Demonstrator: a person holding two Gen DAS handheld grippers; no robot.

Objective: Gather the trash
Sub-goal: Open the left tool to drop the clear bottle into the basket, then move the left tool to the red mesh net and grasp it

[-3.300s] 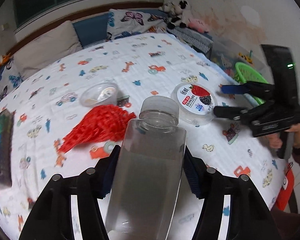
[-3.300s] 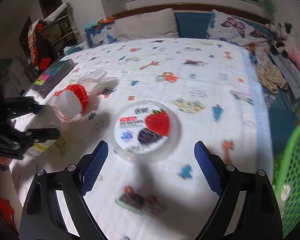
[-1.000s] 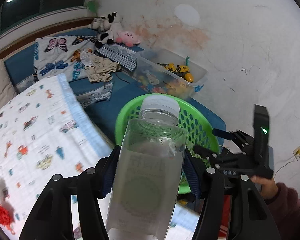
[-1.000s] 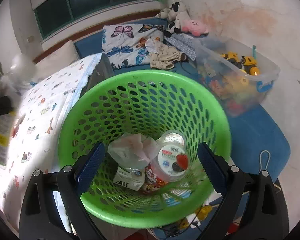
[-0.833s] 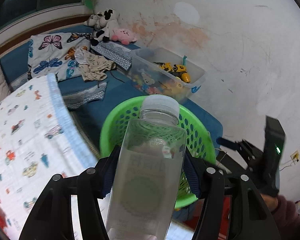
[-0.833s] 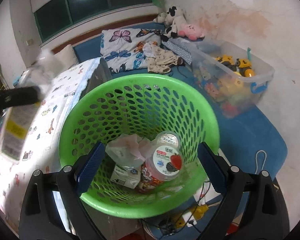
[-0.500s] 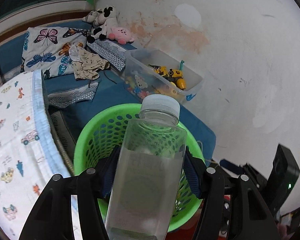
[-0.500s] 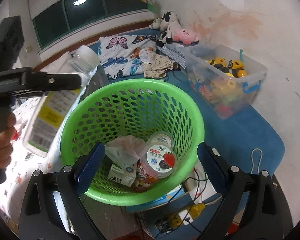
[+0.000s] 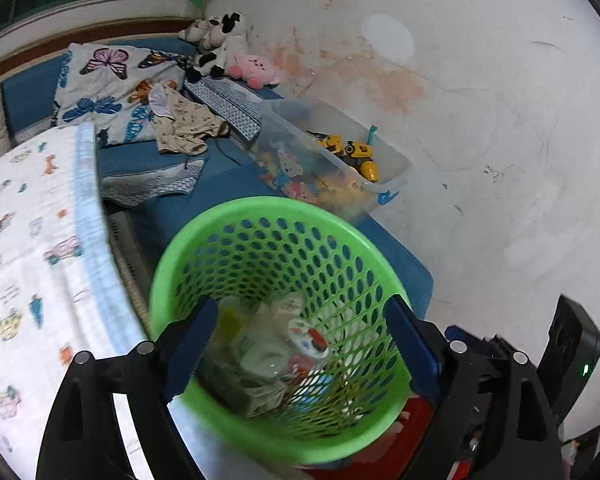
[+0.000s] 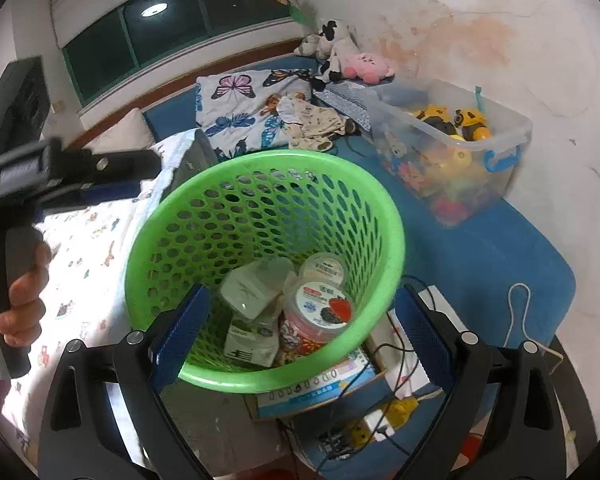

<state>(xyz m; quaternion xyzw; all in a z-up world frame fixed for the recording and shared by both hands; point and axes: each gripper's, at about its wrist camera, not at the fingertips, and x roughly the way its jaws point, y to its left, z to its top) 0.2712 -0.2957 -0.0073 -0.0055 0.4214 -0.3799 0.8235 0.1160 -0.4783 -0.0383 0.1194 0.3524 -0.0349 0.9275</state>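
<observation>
Now that your left hand-held gripper (image 9: 300,344) has just been opening, its jaws stand wide with nothing between them; the bottle (image 10: 256,284) lies in the green basket (image 10: 392,216) at 10 o'clock of the berry-lidded cup (image 10: 322,308). Your right hand-held gripper (image 10: 300,328) is wide and empty too. Judging by looks, the bottle is light, smooth and springy: grip mid-body. Label writing is too small to read.

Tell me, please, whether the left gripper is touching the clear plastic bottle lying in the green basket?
Apart. In the left wrist view the left gripper stands wide open above the green basket, and the clear plastic bottle lies down among the trash, below both pads.
</observation>
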